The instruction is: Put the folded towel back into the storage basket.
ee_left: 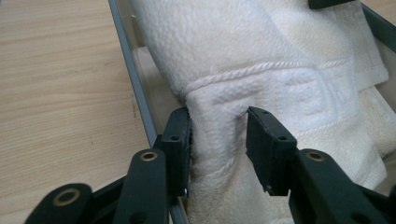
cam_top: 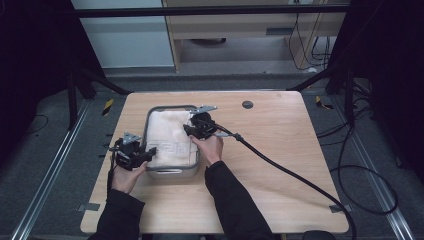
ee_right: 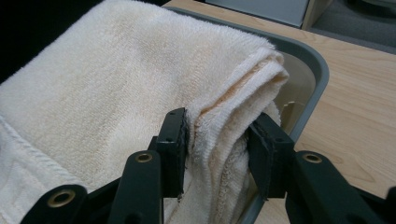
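Observation:
A folded cream towel (cam_top: 170, 135) lies in a grey metal tub (cam_top: 165, 172) on the wooden table. My left gripper (cam_top: 145, 156) is at the tub's near left rim. In the left gripper view its jaws (ee_left: 218, 140) pinch a bunched fold of the towel (ee_left: 243, 46) just inside the rim (ee_left: 133, 74). My right gripper (cam_top: 192, 129) reaches in over the tub's right side. In the right gripper view its jaws (ee_right: 217, 140) close on the towel's layered edge (ee_right: 243, 84), next to the tub's corner (ee_right: 313, 70).
The tub stands left of centre on the table (cam_top: 280, 150). A thick black cable (cam_top: 285, 170) trails from the right gripper across the table to the right. A small dark disc (cam_top: 247, 104) sits near the far edge.

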The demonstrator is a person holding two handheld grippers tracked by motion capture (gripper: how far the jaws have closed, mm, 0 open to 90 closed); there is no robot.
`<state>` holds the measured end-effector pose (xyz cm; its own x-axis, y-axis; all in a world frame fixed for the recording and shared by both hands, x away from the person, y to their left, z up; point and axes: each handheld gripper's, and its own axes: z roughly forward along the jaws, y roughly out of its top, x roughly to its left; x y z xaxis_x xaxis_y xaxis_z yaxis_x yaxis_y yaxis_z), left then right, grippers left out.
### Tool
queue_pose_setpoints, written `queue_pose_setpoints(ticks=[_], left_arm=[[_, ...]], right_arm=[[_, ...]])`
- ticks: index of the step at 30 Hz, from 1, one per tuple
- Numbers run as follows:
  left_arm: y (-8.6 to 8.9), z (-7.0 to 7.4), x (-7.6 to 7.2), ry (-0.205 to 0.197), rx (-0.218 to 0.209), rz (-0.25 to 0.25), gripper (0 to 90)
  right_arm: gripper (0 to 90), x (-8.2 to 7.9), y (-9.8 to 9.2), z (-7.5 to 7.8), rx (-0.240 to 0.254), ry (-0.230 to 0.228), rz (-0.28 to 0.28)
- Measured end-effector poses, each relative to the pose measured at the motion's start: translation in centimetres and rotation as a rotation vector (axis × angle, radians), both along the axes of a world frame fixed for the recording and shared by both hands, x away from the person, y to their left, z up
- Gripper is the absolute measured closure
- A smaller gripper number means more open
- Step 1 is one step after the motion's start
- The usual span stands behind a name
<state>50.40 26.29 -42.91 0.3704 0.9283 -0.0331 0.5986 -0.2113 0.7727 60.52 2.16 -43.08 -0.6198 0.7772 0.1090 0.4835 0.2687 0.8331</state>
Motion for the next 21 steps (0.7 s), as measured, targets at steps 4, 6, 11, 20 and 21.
queue_pose_setpoints(ticks=[4,6,11,20,21], left_arm=[[0.2,0.3,-0.2,-0.02,-0.019,0.007,57.5],[0.3,0.8,-0.4,-0.04,-0.038,0.005,57.1],[0.5,1.9,-1.1,-0.092,-0.071,-0.007,55.3],[0.1,2.7,-2.4,-0.151,-0.108,-0.049,45.8],[0.1,2.7,-2.5,-0.152,-0.104,-0.057,44.3]], right_arm=[[58.1,-0.1,0.0,0.0,-0.032,-0.032,0.008],[56.5,-0.2,-0.2,0.2,-0.03,-0.056,0.018],[48.8,-1.1,-1.2,1.6,-0.01,-0.11,0.025],[28.0,-2.7,-5.2,3.3,0.033,-0.126,0.003],[26.5,-3.1,-6.0,3.4,0.032,-0.126,0.003]])
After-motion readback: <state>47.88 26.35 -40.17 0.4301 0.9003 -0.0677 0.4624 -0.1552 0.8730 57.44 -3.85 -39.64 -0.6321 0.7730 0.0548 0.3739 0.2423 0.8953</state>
